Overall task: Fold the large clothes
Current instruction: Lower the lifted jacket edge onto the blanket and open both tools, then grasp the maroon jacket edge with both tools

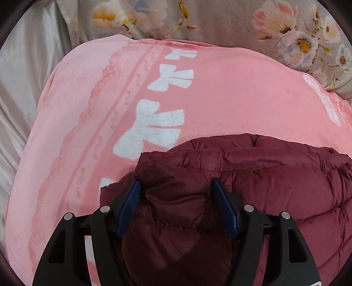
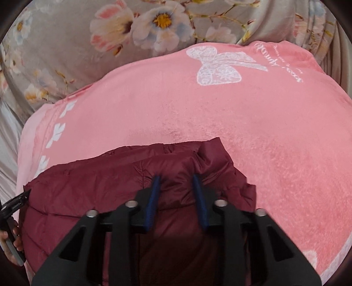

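A maroon quilted puffer jacket lies bunched on a pink blanket. In the left wrist view my left gripper has its blue pads well apart, with a puffed fold of the jacket bulging between them. In the right wrist view the jacket fills the lower left. My right gripper stands over its right end, with a fold of jacket fabric between the pads, which press against it. The left gripper's edge and a hand show at the far left.
The pink blanket with white bow prints covers the bed; it also shows in the right wrist view. A grey floral sheet lies behind it, and pale satin fabric lies at the left.
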`<state>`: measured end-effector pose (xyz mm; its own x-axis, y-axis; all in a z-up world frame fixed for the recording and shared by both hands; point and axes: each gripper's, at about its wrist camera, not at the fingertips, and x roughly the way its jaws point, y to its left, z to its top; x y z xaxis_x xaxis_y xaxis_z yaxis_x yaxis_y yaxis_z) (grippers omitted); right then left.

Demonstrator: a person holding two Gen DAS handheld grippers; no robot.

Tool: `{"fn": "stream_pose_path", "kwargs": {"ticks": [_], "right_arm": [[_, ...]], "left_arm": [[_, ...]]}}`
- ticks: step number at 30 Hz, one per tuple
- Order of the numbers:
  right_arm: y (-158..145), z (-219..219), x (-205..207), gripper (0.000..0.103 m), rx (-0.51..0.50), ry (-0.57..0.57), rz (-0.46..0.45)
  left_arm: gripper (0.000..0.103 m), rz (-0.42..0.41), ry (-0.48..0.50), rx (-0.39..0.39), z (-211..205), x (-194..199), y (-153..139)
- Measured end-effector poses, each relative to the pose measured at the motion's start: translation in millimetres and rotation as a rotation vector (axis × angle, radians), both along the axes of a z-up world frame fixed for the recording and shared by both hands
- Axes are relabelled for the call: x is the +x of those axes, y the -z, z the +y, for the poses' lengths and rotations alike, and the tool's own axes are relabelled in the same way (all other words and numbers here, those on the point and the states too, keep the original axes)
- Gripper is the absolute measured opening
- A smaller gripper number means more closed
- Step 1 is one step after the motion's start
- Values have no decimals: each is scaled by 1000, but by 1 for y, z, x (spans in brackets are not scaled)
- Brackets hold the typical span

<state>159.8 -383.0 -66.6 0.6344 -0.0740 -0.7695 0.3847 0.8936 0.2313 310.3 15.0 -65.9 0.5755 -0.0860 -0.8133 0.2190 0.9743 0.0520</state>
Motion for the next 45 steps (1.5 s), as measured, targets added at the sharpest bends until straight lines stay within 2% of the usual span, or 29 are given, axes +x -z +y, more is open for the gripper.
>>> {"fn": "stream_pose_path", "kwargs": {"ticks": [2, 6, 10, 18, 29, 31, 32, 34, 36, 37, 38, 40, 42, 45], "right_arm": [[2, 0, 11, 6, -14, 8, 11], [3, -9, 21, 2, -33, 60, 6], [20, -19, 27, 2, -8, 101, 9], [26, -11, 33, 0, -68, 108, 5], [27, -25, 27, 0, 17, 131, -52], [16, -28, 14, 2, 3, 193, -93], [3, -26, 1, 4, -56, 256, -123], [-21, -17, -17, 8, -111, 271, -174], [-44, 4, -25, 12, -107, 171, -212], [-50, 14, -23, 22, -105, 126, -211], [-56, 28, -19, 37, -96, 61, -208], [-63, 59, -4, 57, -54, -86, -195], [-60, 87, 13, 56, -29, -182, -165], [-48, 117, 37, 56, -27, -273, -101]], "left_arm": [[69, 1, -10, 12, -2, 8, 3], [79, 4, -41, 18, -3, 25, 15], [87, 25, -76, -75, 9, 34, 26], [91, -1, -84, -61, 5, 36, 30], [93, -2, -95, -59, 6, 38, 30], [93, -1, -108, -75, 11, 37, 27], [93, -2, -123, -79, 15, 36, 24], [85, -25, -163, -90, 25, 25, 5], [82, -76, -184, -90, 27, 11, -22], [82, -104, -170, -107, 23, 3, -39], [82, -120, -150, -126, 18, -3, -51], [82, -150, -66, -167, -4, -20, -78], [83, -140, 37, -164, -32, -33, -89], [84, -79, 142, -110, -72, -47, -74]]}}
